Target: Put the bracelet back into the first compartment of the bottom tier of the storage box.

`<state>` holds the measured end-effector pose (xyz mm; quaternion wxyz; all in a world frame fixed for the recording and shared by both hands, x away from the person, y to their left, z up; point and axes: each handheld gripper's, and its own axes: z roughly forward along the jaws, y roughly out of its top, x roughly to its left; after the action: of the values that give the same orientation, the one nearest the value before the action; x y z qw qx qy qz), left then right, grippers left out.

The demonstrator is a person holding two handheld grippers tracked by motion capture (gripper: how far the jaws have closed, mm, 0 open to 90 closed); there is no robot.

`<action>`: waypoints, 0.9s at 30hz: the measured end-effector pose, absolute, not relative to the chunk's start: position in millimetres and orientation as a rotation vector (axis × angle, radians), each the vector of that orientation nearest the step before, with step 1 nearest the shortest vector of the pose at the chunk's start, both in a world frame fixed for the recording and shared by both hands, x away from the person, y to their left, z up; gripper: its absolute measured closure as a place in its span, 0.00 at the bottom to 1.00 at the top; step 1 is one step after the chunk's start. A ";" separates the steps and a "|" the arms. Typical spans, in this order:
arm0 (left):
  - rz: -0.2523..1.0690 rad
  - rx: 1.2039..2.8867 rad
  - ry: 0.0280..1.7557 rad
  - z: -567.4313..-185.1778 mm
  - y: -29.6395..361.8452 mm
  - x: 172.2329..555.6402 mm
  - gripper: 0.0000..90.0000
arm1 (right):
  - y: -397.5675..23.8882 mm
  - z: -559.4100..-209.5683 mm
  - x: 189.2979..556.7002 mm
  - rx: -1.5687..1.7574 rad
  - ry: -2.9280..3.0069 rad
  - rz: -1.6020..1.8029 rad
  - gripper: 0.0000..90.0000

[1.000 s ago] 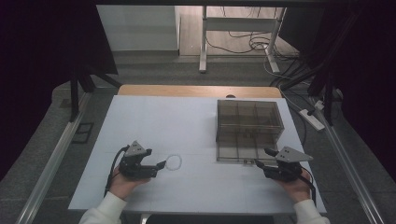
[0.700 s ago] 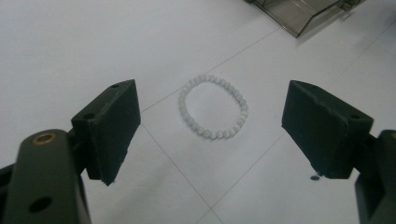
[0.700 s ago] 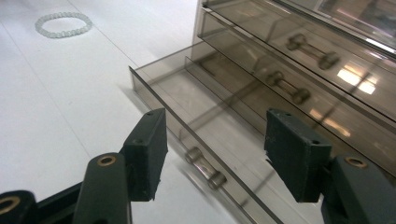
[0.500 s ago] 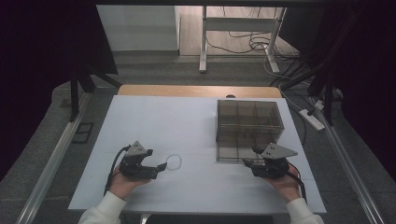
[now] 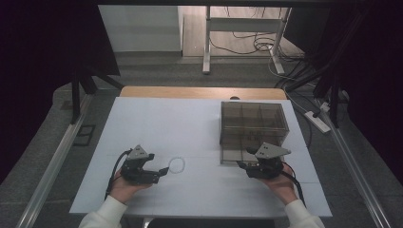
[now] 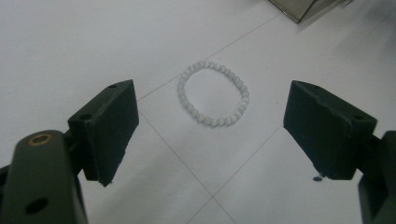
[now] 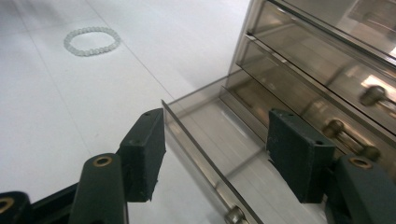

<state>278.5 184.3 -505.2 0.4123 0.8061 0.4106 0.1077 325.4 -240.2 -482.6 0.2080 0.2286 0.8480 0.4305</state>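
The bead bracelet lies flat on the white surface, near the left side, just ahead of the left claw. It is a thin, loose ring, so the likeliest slip is that the pads close over the top of the beads and skid, or nudge the ring sideways instead of lifting it. Coming down too far to one side would catch only one edge and let the ring swing or drop on the way to the clear plastic drawer box at the right.

The bottom drawer stands pulled out toward the near edge. Its front wall is thin; the right claw straddles that wall, and a careless sideways push there could shift the whole box or shove the drawer back in.

The left claw stands wide open, holding nothing and touching nothing, with the bracelet lying ahead between its two pads. The right claw is also open, its pads on either side of the drawer's front wall without pressing on it.
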 end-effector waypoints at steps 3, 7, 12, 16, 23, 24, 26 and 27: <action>0.271 2.032 1.030 -505.7 183.7 275.9 0.20 | -233.0 -481.8 323.6 0.610 2.372 1.199 0.42; 0.275 2.037 1.025 -505.6 184.0 272.7 0.20 | -222.6 -479.4 323.6 0.572 2.383 1.214 0.41; 0.276 2.038 1.026 -507.1 185.9 269.8 0.20 | -206.7 -478.5 327.0 0.538 2.409 1.221 0.41; 0.284 2.040 1.024 -507.6 186.1 268.5 0.20 | -191.8 -479.5 329.4 0.501 2.438 1.212 0.41; 0.279 2.043 1.023 -508.9 185.5 266.7 0.20 | -176.1 -479.7 329.9 0.471 2.473 1.214 0.40; 0.281 2.043 1.020 -508.9 185.3 265.9 0.20 | -174.4 -479.9 330.8 0.471 2.472 1.215 0.40; 0.285 2.043 1.020 -509.0 185.2 264.7 0.20 | -170.0 -479.7 332.5 0.469 2.477 1.215 0.40; 0.286 2.045 1.019 -509.1 185.2 264.2 0.20 | -168.3 -479.5 332.9 0.468 2.480 1.216 0.40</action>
<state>264.2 185.2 -509.1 0.4072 0.8112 0.4041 0.1135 332.9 -168.3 -479.5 0.1693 0.1645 0.8725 0.4279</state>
